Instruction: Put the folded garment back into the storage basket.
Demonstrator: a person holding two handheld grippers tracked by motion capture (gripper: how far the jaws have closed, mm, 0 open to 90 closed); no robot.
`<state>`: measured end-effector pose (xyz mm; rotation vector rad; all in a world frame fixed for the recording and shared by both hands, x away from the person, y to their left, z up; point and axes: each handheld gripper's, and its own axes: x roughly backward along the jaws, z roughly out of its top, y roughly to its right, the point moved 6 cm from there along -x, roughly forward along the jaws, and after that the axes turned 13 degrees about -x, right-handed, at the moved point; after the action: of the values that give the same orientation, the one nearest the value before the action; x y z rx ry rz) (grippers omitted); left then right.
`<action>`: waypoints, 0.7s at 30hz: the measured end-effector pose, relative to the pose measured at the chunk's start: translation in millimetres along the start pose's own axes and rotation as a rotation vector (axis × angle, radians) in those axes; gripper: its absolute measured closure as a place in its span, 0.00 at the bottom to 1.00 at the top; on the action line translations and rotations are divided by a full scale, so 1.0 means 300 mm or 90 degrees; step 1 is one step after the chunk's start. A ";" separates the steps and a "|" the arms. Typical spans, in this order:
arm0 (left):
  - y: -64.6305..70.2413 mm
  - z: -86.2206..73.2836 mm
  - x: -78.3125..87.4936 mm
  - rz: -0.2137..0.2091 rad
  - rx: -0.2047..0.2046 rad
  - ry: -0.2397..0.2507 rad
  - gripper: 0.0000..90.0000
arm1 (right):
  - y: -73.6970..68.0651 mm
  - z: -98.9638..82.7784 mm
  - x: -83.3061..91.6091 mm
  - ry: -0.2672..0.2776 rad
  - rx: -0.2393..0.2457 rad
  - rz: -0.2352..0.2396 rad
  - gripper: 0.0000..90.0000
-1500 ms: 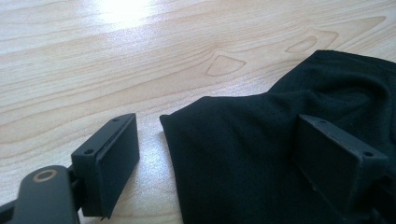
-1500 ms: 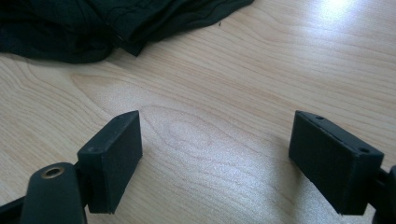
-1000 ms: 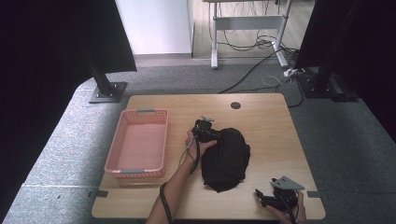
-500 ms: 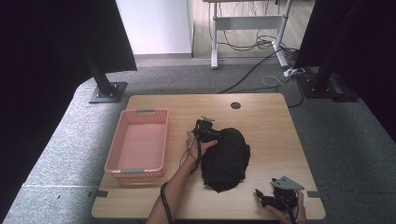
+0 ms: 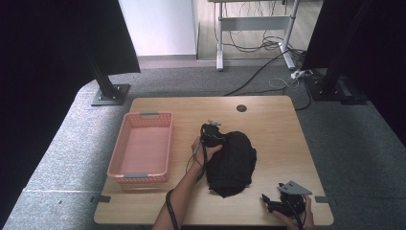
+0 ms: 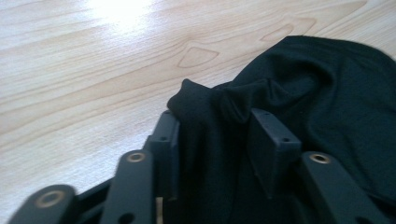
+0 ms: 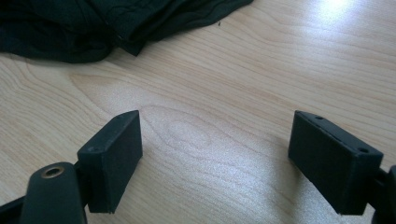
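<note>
**A:** so what's seen from the high view?

**B:** A wooden table is shown, with a pink basket set on its left half. A black cloth is bunched up near the middle, a bit to the right of the basket and apart from it. The left gripper is held at the cloth's far left edge, with the left hand wrapped around it. The right gripper is parked at the near right corner, just short of the cloth's near edge, with its grey plate on top.

**A:** and the left gripper view, is anything grabbed?

**B:** Yep. A fold of the black cloth is pinched between the two jaws of the left gripper, and a little peak of fabric is pushed out past the tips. The rest of the cloth is spread off to the right, bare wood to the left.

**A:** right gripper view?

**B:** The right gripper is held wide open, nothing between its jaws, just table underneath. The cloth's edge is seen at the far left, well clear of the jaws.
</note>
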<state>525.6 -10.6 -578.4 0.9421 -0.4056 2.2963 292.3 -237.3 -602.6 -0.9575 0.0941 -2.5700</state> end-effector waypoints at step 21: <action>0.032 -0.002 0.068 -0.012 -0.010 0.094 0.84 | 0.000 0.000 0.000 0.000 0.000 0.000 0.20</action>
<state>507.7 -8.8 -564.7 0.7600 -0.3490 2.3238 292.4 -237.3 -602.6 -0.9573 0.0944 -2.5697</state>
